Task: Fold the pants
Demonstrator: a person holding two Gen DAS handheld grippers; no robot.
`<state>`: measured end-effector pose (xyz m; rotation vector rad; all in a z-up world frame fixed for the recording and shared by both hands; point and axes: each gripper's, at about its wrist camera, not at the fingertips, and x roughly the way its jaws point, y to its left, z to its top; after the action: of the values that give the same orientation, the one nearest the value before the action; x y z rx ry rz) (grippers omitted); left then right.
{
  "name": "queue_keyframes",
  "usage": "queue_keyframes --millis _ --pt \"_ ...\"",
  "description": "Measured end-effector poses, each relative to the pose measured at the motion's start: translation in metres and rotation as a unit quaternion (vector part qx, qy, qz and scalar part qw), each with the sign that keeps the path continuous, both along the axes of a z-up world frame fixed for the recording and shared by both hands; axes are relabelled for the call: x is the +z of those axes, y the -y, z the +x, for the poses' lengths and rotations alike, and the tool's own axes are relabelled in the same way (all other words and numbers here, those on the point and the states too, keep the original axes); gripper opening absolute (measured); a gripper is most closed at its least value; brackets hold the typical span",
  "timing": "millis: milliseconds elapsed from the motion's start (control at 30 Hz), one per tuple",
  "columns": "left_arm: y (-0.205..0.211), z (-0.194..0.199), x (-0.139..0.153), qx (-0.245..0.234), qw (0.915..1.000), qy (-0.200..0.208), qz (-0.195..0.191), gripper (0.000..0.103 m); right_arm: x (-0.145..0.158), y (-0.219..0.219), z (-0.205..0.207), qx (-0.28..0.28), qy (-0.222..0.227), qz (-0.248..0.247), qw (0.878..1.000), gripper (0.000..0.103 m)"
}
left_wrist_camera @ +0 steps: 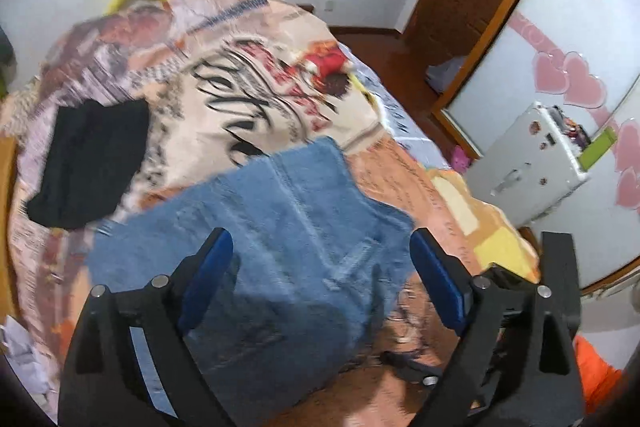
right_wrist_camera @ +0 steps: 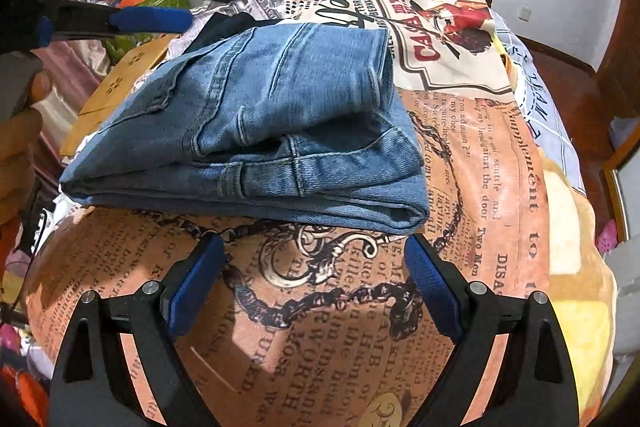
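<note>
- The bed, covered with a blanket printed like old newspaper, carries everything; I see it from both of my cameras.
- The jeans lie on this blanket as a thick folded packet of several layers. In the right wrist view the long axis runs from left to right across the picture, and the folded edge faces me.
- A dark garment lies apart from the jeans, farther up the bed, already folded, I think.
- My left hand-held gripper hangs directly over the jeans, pointing steeply down. Its 2 jaws are spread wide and nothing is pinched between them; the denim is below the pads, not pressed by them.
- My right hand-held gripper is also spread wide and empty. It stands over bare blanket, just before the near edge of the packet, so the jeans lie ahead of it and slightly upward in the picture.
- I judge the left one is nearer to the jeans. The fold looks almost complete; any next move, such as pressing or shifting the packet, should go along that long axis.
</note>
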<state>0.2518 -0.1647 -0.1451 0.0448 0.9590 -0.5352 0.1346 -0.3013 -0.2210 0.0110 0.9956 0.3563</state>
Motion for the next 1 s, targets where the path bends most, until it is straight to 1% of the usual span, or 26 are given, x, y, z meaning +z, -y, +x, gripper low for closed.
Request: queue_keyframes --millis 33,100,133,233,333,500,567,633,733,800,833,900,1000 --pt "-0.005 0.002 0.002 0.006 0.9999 0.009 0.010 0.091 0.000 0.000 0.001 0.000 0.000 0.002 1.000 0.090" --pt "-0.022 0.012 0.004 0.035 0.9983 0.027 0.037 0.091 0.001 -0.001 0.003 0.001 -0.001 0.005 1.000 0.090" --pt "-0.033 0.020 0.004 0.054 0.9967 0.035 0.050 0.091 0.001 -0.001 0.004 0.001 -0.001 0.006 1.000 0.090" --pt "-0.067 0.048 0.000 0.103 0.9909 0.048 0.072 0.091 0.002 -0.005 0.007 0.004 -0.004 0.009 1.000 0.090" --pt "-0.099 0.077 -0.010 0.133 0.9847 0.047 0.102 0.091 0.002 -0.008 0.009 0.005 -0.009 0.014 1.000 0.090" --pt "-0.138 0.121 -0.037 0.158 0.9797 0.020 0.122 0.091 0.000 -0.015 0.020 0.007 -0.021 0.013 1.000 0.090" --pt "-0.142 0.133 -0.051 0.157 0.9780 0.012 0.137 0.091 0.000 -0.017 0.023 0.009 -0.023 0.010 1.000 0.090" --pt "-0.140 0.144 -0.070 0.148 0.9755 -0.001 0.163 0.091 -0.002 -0.020 0.027 0.011 -0.028 0.004 1.000 0.092" --pt "-0.132 0.152 -0.104 0.115 0.9712 -0.023 0.207 0.091 -0.004 -0.019 0.034 0.013 -0.031 0.002 0.999 0.092" --pt "-0.130 0.149 -0.120 0.093 0.9678 -0.032 0.231 0.091 -0.003 -0.016 0.040 0.013 -0.035 0.007 0.999 0.092" --pt "-0.131 0.145 -0.126 0.086 0.9671 -0.034 0.237 0.091 -0.002 -0.013 0.045 0.013 -0.037 0.011 0.999 0.092" --pt "-0.139 0.137 -0.132 0.089 0.9678 -0.039 0.232 0.091 0.000 -0.011 0.053 0.009 -0.033 0.009 0.999 0.091" --pt "-0.151 0.124 -0.134 0.085 0.9705 -0.060 0.218 0.091 0.003 -0.009 0.067 -0.006 -0.015 -0.017 1.000 0.091"
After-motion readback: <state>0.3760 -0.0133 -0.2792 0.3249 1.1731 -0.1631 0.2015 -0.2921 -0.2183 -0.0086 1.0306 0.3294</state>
